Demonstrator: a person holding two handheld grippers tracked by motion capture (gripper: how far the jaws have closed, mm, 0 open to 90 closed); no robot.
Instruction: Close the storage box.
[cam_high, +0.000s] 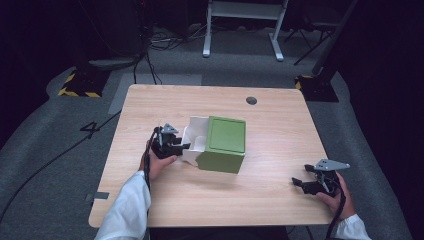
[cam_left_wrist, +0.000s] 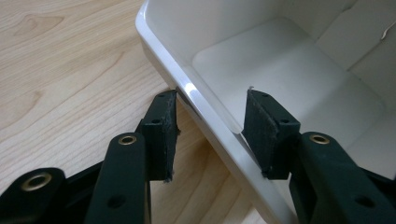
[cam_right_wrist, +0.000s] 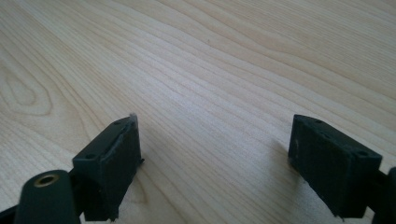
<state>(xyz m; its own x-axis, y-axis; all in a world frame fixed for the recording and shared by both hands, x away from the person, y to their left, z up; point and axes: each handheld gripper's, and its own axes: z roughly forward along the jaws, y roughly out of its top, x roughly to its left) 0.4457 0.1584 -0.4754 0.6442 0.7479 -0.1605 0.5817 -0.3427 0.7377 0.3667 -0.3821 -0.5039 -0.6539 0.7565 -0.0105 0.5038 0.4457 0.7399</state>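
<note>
My left hand-held gripper sits at about nine o'clock of the green box, which lies on its side near the middle of the counter. A white inner tray sticks out of the box's open end toward my left hand. In the left gripper view the jaws stand apart and straddle the tray's glossy white rim: one pad is outside over the wood, the other inside over the tray's bare white floor (smooth, with a folded card flap at two o'clock). Whether either pad actually touches the wall I cannot tell from this angle; there seems to be a gap on both sides.

My right hand-held gripper rests low at about four o'clock of the box, well apart from it, near the counter's front edge. Its jaws are spread wide, with pale wood grain between them in the right gripper view. A round grommet hole sits at twelve o'clock, near the far edge.
</note>
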